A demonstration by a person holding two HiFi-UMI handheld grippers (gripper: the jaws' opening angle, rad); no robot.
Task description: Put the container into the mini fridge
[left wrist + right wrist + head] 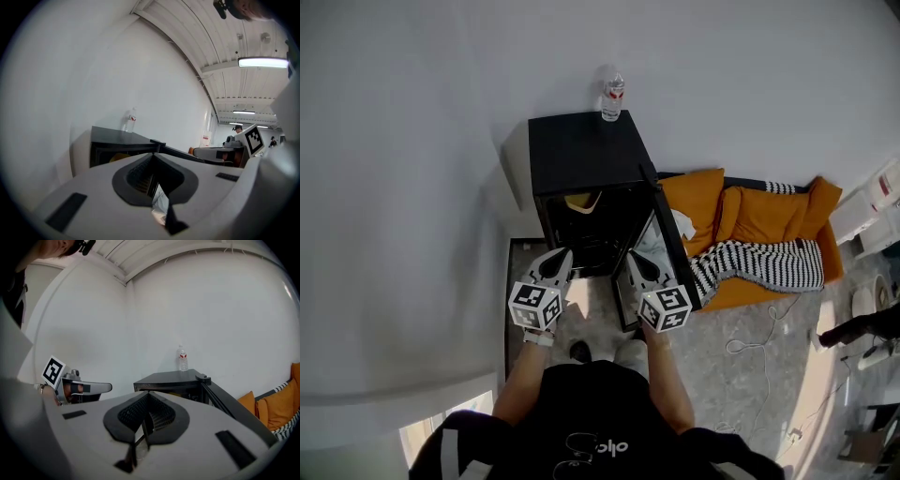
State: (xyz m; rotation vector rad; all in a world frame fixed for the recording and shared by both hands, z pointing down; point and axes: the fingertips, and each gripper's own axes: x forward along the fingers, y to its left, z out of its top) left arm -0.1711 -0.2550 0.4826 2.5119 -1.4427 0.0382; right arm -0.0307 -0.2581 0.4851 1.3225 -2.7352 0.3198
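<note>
At 7 o'clock of the open mini fridge (581, 150), the left gripper (555, 264) is held with its jaws pressed together on nothing. Inside the fridge, toward 12 o'clock from that gripper, a yellowish shape is seen on the upper shelf; it is judged to be the container (581, 200), so the placing appears done. The fridge is a matte black box with hard, square edges. A clear plastic bottle (613, 97) with a red-and-white label stands at the 12 o'clock edge of its top. It could be toppled if the cabinet were jolted by a hard push on the door. At 5 o'clock of the opening, the right gripper (639, 265) is likewise closed and empty, just beside the door (673, 246). That door is swung out toward 4 o'clock and could be struck by the gripper's rigid grey shell. At 3 o'clock lies a soft orange sofa (769, 220) with a black-and-white striped blanket (759, 262). A thin pale cable (755, 342) on the speckled grey floor at 4 o'clock could be caught underfoot.
</note>
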